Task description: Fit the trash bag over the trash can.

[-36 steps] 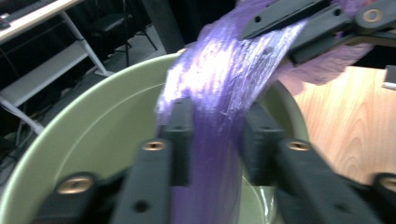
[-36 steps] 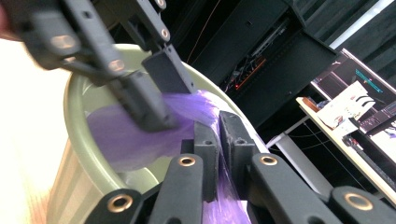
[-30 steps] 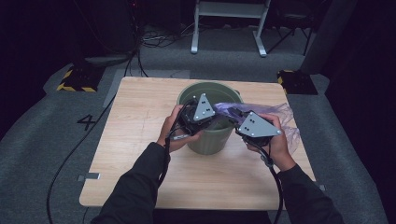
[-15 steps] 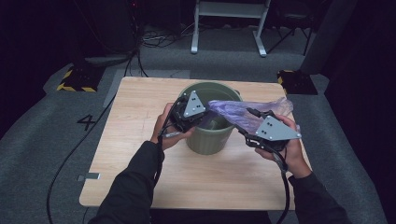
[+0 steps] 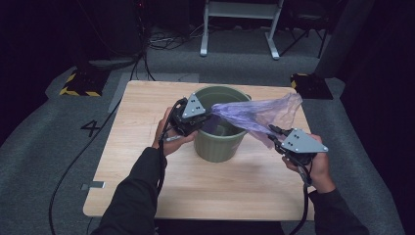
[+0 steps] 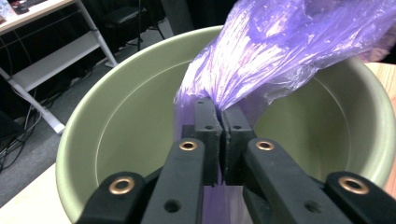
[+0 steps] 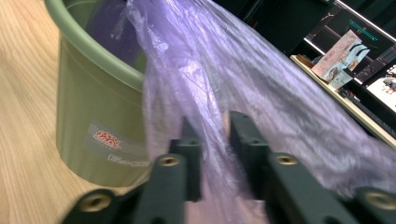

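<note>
Left gripper [image 5: 208, 115] is pinching one edge of the purple bag [image 5: 257, 115], jaws pressed tight together on the film, sitting at the 9 o'clock side of the green bin [image 5: 220, 142] right over its rim. In the left gripper view the bag [image 6: 280, 51] is fanning up out of the shut jaws above the bin's [image 6: 121, 135] open mouth. Right gripper [image 5: 275, 137] is holding off at the bin's 4 o'clock, well clear of the rim; its jaws have just been closing, and in the right gripper view the film [image 7: 219, 116] is running between them, but a gap is showing on either side, so I'm not calling it a firm pinch yet. Bag is stretching taut from the bin's mouth out toward 3 o'clock over the wooden table [image 5: 147, 166], not yet lining the bin.

Judging the step as opening the bag to fit it over the bin. Doing it well: right jaws are needing a full bite on a single layer, not the bunched film, then pulling apart gently so thin plastic isn't tearing. Left grip should be staying low at the rim as anchor. The bin looks light, so a hard sideways pull could be tipping it.
</note>
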